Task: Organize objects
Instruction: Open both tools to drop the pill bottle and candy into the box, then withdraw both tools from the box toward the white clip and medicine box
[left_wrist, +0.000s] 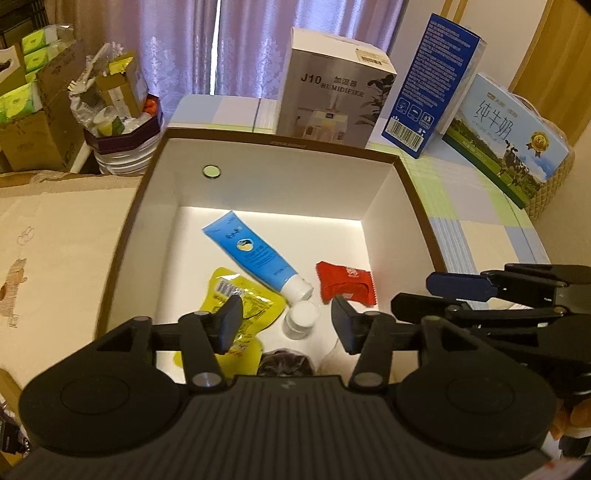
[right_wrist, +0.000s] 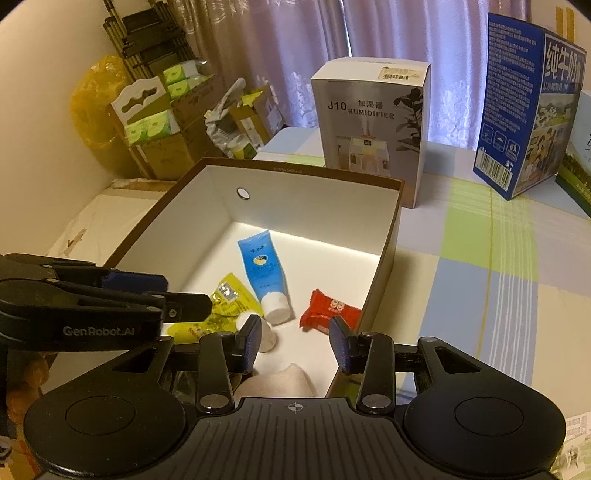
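I held both grippers over the open box (left_wrist: 413, 192): left gripper (left_wrist: 287, 320) spread above the white bottle (left_wrist: 301, 319), right gripper (right_wrist: 293, 341) parted, empty.

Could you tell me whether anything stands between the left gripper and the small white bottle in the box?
Nothing visible does. The left gripper hangs open over the box, and the small white bottle shows in the gap between its fingers. The blue tube lies just beyond.

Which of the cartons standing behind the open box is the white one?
The humidifier carton, marked "J10 HUMIDIFIER", directly behind the open box. The blue carton and milk carton stand further right.
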